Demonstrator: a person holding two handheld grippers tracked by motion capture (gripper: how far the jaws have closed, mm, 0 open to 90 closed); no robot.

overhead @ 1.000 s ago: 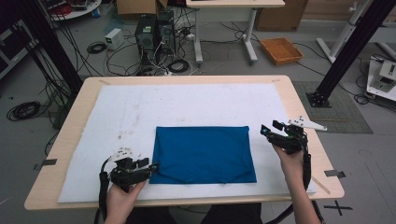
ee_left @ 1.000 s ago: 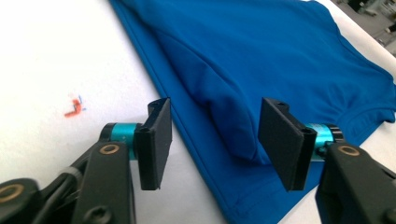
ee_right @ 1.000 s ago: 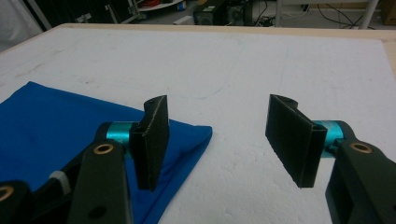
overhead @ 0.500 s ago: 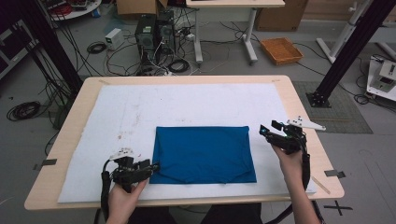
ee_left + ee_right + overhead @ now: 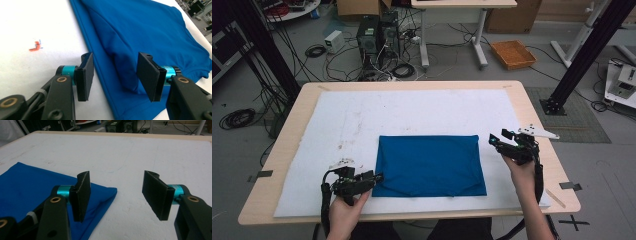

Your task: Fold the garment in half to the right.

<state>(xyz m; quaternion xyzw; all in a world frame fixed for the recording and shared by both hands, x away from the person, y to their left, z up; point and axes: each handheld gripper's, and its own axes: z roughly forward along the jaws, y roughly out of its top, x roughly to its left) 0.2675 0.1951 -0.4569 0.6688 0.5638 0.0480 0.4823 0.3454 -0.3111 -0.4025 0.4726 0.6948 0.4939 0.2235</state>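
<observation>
Two claws, one blue cloth [image 5: 429, 165]. The cloth lies folded flat, a rectangle on the white mat [image 5: 412, 112] covering the worktop [image 5: 532, 115], toward the near edge and about midway between the hands. Its long axis runs left to right; the short sides face the two claws.

Left claw [image 5: 374, 178]: at the near-left corner of the cloth, pointing right along the near edge. In the left gripper view the jaws stand apart and straddle the corner fold [image 5: 125, 82]; they have just been closing a little, with the cloth between them, but the pads [image 5: 86, 75] do not yet press on it. One pad sits over bare mat, the other over the cloth.

Right claw [image 5: 496, 140]: just beside the far-right corner, pointing left, jaws apart with nothing between them. In the right gripper view the corner [image 5: 110, 191] lies low and left of the gap, apart from the pads.

Judgement: the left claw is nearer its grip. The right needs a short move left and down to the corner. A fold along the long axis looks likely.
</observation>
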